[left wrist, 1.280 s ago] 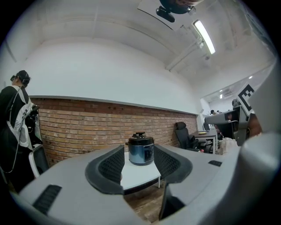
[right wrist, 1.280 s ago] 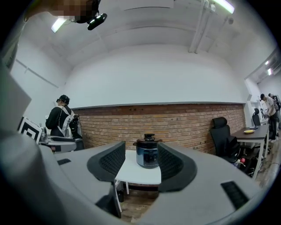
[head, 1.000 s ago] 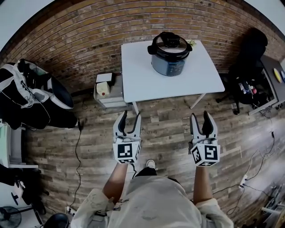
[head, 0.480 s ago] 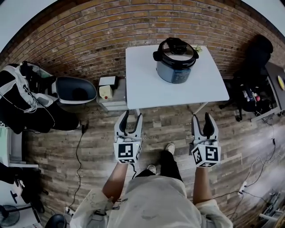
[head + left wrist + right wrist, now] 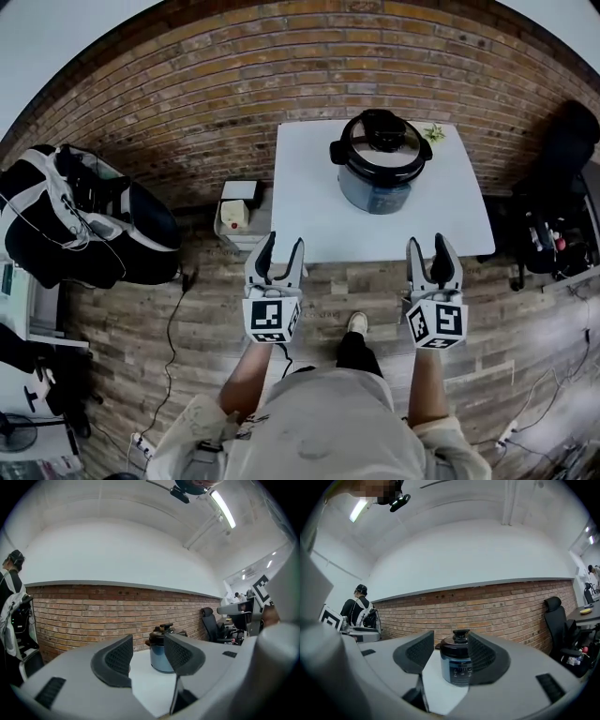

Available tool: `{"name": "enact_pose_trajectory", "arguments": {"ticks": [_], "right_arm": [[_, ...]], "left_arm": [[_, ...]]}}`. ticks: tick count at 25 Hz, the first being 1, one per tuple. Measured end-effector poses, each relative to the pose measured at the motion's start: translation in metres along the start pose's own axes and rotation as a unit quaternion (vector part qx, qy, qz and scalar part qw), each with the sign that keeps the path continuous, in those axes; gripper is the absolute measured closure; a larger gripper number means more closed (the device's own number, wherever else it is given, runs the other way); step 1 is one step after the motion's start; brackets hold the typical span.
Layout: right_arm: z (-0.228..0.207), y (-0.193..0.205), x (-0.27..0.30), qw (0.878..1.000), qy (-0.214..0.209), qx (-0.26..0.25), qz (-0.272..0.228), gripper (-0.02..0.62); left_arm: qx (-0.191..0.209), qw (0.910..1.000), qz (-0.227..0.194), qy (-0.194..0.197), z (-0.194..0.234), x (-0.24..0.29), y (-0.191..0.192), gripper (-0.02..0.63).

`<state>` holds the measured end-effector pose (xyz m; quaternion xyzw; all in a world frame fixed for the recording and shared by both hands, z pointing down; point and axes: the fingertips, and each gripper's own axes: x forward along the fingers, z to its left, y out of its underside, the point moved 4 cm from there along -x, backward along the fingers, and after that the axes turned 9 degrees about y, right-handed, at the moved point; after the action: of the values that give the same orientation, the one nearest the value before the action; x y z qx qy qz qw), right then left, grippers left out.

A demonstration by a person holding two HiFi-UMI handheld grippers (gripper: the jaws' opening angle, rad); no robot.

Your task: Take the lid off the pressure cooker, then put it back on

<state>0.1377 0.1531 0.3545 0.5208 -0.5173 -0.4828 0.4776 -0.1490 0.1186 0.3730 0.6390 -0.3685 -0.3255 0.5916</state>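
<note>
Brick wall [image 5: 234, 84] closes off the far side, with my white bench [image 5: 309, 187] standing before it on a plank floor [image 5: 187, 309]. My left forearm [image 5: 246, 375] and right forearm [image 5: 427, 384] both reach straight ahead, side by side and level. The left hand-held gripper [image 5: 283, 242] and right hand-held gripper [image 5: 427, 242] end at the bench's near edge. Each has its jaws moderately apart, with nothing between the pads. The pressure cooker [image 5: 380, 187] sits toward the bench's far right, well ahead of both tips and nearer the right one's line. I see it framed in the right jaw gap, and half behind a jaw in the left gripper view. Its black lid [image 5: 380, 150] is on the pot.
</note>
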Motion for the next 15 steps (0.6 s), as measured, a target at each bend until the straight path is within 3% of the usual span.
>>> {"name": "enact_pose_trajectory", "arguments": {"ticks": [15], "right_arm": [[-0.097,-0.005,0.134,0.999,-0.021,0.027,0.002,0.371]], "left_arm": [[0.013,0.9996,0.011,-0.023,-0.01,0.153,-0.025,0.383]]}}
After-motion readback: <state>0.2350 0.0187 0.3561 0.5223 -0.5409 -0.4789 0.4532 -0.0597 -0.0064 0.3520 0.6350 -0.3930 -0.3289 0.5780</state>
